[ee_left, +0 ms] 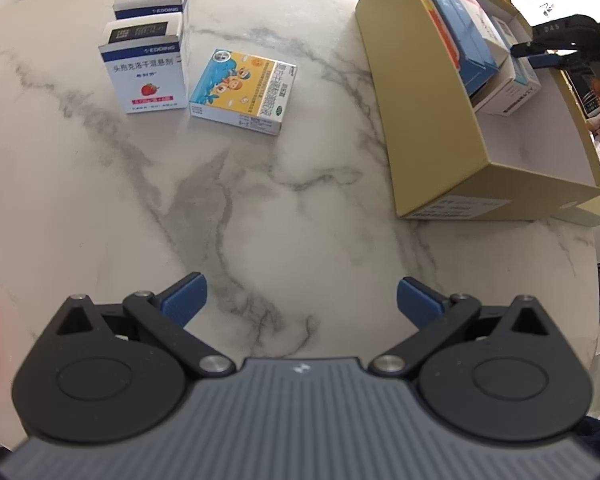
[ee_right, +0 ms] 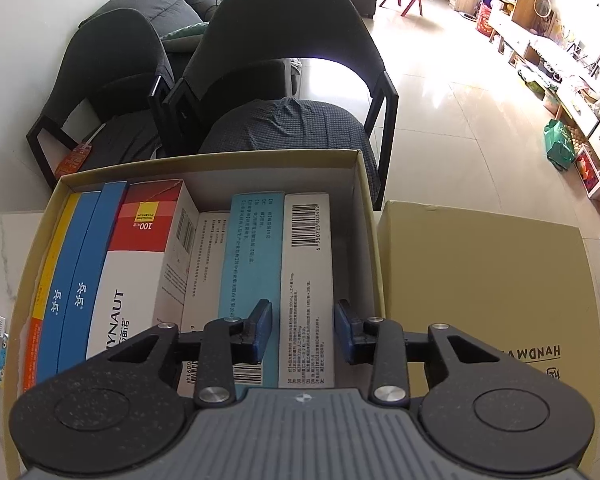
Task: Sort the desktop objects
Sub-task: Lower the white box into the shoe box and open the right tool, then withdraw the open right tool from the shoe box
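Left wrist view: the left claw [ee_left: 300, 300] hangs wide open and empty over the marble worktop [ee_left: 280, 208], pitched steeply down, likely waiting. 3 medicine boxes remain unsorted: 2 strawberry boxes [ee_left: 144, 76] upright, the cartoon box [ee_left: 242, 90] lying flat beside them.

Right wrist view: the right claw [ee_right: 302, 330] tilts down into the tan carton [ee_right: 364, 184], its pads slightly apart around the barcode box [ee_right: 306, 280], seemingly not pressing it. Boxes stand on edge in a row, packed to save room.
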### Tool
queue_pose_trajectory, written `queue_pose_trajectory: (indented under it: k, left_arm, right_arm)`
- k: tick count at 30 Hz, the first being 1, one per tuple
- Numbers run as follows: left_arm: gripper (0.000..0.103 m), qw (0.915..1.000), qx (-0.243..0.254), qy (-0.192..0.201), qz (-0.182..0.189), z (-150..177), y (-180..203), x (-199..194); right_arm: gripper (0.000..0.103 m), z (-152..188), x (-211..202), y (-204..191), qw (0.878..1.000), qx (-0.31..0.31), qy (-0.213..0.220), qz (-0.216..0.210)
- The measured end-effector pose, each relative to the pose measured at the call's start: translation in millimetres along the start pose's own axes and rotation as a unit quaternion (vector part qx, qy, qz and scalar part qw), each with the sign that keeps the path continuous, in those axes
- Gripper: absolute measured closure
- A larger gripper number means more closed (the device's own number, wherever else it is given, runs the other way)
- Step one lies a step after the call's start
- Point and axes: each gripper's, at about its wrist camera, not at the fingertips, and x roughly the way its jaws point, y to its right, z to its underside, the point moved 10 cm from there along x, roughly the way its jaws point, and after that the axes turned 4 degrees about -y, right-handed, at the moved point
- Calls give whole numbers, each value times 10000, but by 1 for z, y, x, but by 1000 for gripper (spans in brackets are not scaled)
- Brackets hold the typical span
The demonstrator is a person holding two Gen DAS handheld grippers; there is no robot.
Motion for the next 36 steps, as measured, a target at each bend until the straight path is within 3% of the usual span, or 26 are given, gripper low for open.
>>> queue_pose_trajectory:
  k: [10, 15, 19, 23, 31, 36]
  left_arm:
    - [0, 10000, -7, 14, 40, 1, 0, 2]
    - [0, 10000, -4, 36, 38, -1, -1, 3]
    - [0, 10000, 0, 62, 18, -4, -5, 3]
    - [0, 9999, -27, 160, -11, -10, -13, 0]
    - [0, 9994, -207, 267, -99, -12, -36, -7]
    - [0, 9990, -321, 280, -114, -5, -50, -10]
  right_arm:
    - [62, 9, -22, -3, 9995, 256, 117, -133]
    - [59, 16, -48, -21, 9978, 454, 249, -405]
    - [44, 15, -85, -64, 9953, 12, 570, -783]
    - [39, 14, -110, -104, 9902, -337, 741, -1135]
    - [24, 32, -122, -167, 9797, -980, 710, -1597]
    - [23, 48, -122, -214, 9690, -1578, 657, -1786]
